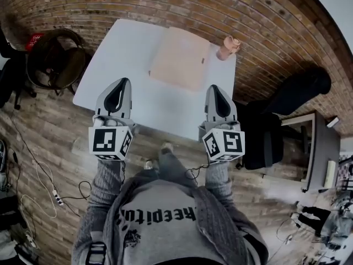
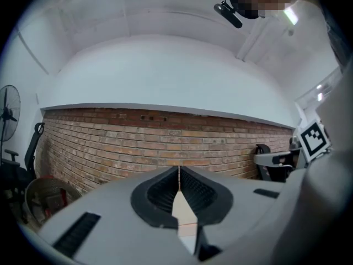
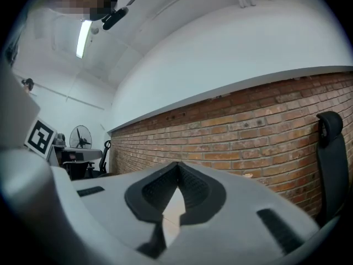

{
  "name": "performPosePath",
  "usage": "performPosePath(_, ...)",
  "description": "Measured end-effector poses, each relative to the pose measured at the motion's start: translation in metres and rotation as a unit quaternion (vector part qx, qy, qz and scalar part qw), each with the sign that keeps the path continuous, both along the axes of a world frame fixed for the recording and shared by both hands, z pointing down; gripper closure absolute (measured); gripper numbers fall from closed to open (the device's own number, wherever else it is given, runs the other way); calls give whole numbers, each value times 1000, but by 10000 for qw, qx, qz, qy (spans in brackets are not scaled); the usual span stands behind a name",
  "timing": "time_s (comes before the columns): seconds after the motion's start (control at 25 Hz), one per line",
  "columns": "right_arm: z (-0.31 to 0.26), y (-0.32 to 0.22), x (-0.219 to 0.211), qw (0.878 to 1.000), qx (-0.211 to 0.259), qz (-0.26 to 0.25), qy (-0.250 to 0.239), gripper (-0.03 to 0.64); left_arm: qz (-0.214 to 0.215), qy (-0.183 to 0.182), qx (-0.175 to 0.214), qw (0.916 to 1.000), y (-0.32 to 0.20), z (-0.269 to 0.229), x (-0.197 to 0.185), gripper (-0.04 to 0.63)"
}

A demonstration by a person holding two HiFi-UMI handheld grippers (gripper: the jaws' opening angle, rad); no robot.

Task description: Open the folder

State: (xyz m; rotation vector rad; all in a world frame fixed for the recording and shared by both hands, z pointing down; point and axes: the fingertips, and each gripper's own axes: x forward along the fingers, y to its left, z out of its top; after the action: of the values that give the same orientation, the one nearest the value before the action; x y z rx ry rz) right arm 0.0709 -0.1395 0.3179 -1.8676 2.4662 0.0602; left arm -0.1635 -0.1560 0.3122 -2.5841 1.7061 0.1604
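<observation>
So the folder (image 1: 181,58) lay closed toward the counter's (image 1: 124,59) far edge. It looked light, thin and bendy, best pinched at a free cover corner. Left tongs (image 1: 124,81) and right tongs (image 1: 214,88) were clenched, empty.

head view: steeply down onto table (image 1: 116,59) | gripper views: level, brick wall (image 2: 138,142)

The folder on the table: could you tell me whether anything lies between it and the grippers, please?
Nothing visible does. Only bare table separates the folder from the left gripper and the right gripper. A small pinkish object stands past the folder's right corner, off both paths.
</observation>
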Motion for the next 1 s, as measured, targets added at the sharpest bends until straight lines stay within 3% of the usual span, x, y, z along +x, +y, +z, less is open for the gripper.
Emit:
performPosePath(0.52, 5, -96, 13, 10000, -30, -83, -13, 612, 1, -113, -17, 9999, -87, 5, 18, 583)
performPosePath(0.72, 20, -133, 23, 9996, -264, -111, -23, 612, 0, -428, -238, 9988, -119, 27, 30, 583)
performPosePath(1.0, 77, -167, 40, 9955, -947, -57, -21, 612, 129, -935, -655, 9934, -148, 80, 45, 583)
